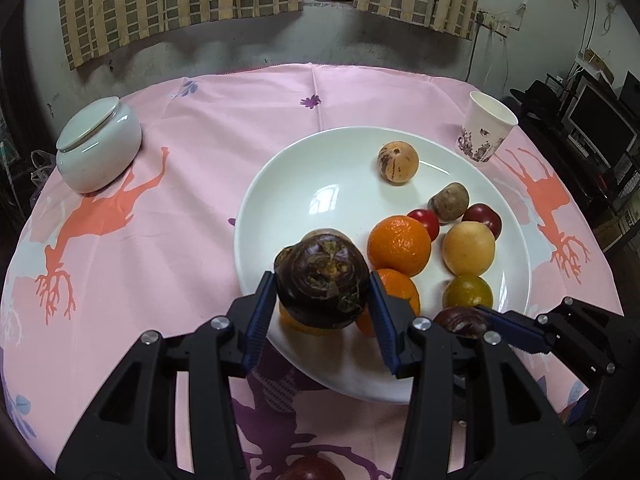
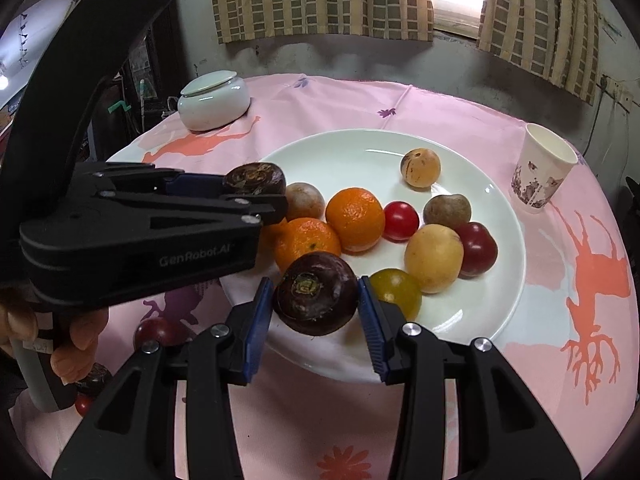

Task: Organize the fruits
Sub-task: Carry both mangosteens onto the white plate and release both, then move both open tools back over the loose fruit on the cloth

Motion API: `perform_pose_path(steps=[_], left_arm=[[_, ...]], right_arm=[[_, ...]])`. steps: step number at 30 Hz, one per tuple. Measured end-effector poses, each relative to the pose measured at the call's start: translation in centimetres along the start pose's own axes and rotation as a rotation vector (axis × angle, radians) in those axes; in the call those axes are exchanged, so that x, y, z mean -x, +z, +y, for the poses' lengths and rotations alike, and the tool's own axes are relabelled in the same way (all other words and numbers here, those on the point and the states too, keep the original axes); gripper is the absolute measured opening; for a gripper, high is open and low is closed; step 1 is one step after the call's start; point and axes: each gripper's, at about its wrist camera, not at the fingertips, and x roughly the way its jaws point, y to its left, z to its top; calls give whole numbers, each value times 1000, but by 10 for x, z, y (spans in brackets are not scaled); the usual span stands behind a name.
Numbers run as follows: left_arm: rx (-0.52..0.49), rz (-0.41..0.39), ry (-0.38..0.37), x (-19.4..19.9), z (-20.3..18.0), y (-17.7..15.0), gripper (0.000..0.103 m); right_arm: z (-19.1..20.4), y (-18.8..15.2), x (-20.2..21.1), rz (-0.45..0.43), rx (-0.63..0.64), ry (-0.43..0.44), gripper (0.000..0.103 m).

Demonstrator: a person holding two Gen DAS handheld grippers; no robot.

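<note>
A white plate [image 1: 328, 160] holds several fruits: oranges [image 1: 399, 245], a yellow fruit [image 1: 468, 248], red ones [image 1: 425, 220], a tan one [image 1: 398, 162]. My left gripper [image 1: 322, 301] is shut on a dark purple round fruit [image 1: 322, 283] above the plate's near left rim. My right gripper [image 2: 315, 305] is shut on a second dark purple fruit [image 2: 316, 293] over the plate's near edge [image 2: 340, 364]. The right gripper shows in the left wrist view [image 1: 476, 318] at the right. The left gripper shows in the right wrist view [image 2: 256, 184] at the left.
A white lidded jar [image 1: 98, 148] stands at the table's far left, a paper cup [image 1: 486, 128] at the far right. A red fruit [image 2: 158, 332] and other small fruits [image 2: 94, 380] lie on the pink cloth [image 1: 160, 220] left of the plate.
</note>
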Motion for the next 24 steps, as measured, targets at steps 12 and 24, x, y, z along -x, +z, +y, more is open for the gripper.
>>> perform_pose_path(steps=[12, 24], left_arm=[[-9, -20, 7, 3, -10, -5, 59], [5, -92, 11, 44, -8, -18, 79]], right_arm=[[6, -1, -9, 11, -1, -29, 59], [2, -15, 24, -32, -15, -27, 60]])
